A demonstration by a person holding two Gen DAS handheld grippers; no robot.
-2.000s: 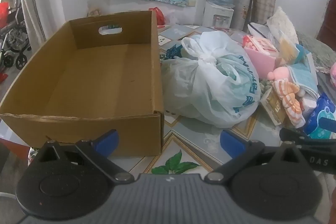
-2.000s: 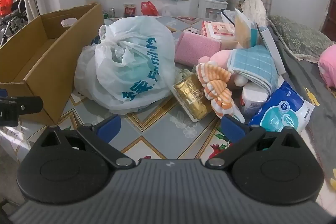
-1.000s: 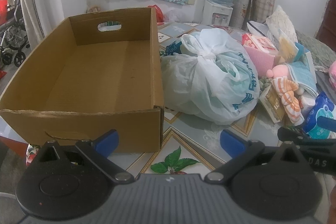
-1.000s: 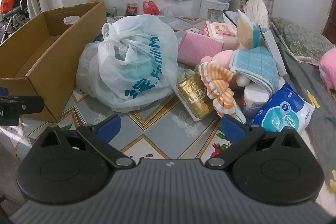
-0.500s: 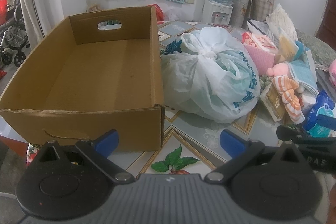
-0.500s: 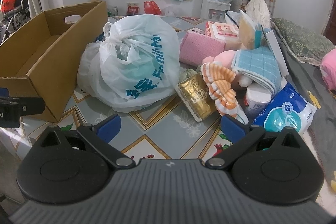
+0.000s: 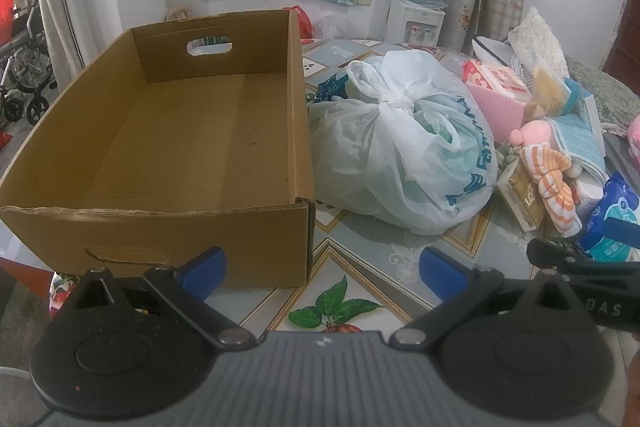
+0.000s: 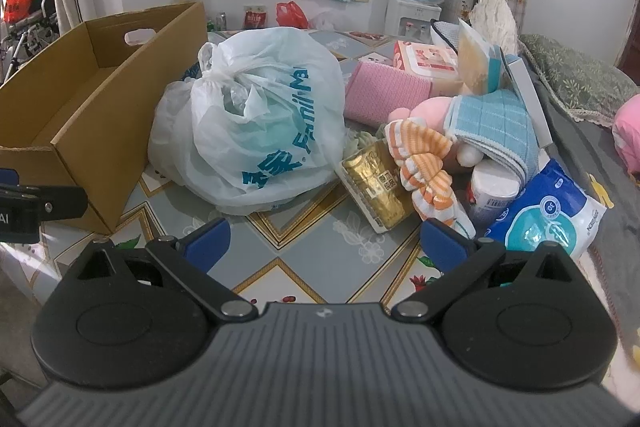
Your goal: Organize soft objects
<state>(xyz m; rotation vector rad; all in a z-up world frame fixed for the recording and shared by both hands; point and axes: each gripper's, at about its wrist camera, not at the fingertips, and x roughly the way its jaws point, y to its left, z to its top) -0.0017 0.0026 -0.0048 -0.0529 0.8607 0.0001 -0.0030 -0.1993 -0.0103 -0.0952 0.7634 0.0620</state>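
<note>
Item: table with patterned cover, carrying one box and a heap of soft goods.

Change since the earlier views: almost none. Over the last two seconds both cameras have drifted only slightly; box, bag and heap lie where they lay. Nothing has been lifted, so by these views the sorting has not begun and every piece is still to be moved.

Cardboard box: at the table's left edge, open-topped, nothing inside, hand-hole in its far wall.

Plastic bag: white, knotted at the top, full, touching the box's right wall, mid-table.

Heap, toward the right edge:
- pink towel, behind the bag
- striped orange sock, draped over a gold packet
- pink plush toy, partly under a blue cloth
- blue tissue pack, nearest the right edge

Left gripper: held low at the near edge, aimed at the box's near right corner, level, fingers spread wide, holding nothing.

Right gripper: held low at the near edge, aimed between bag and gold packet, level, fingers spread wide, holding nothing. The sock and tissue pack look the closest picks.
</note>
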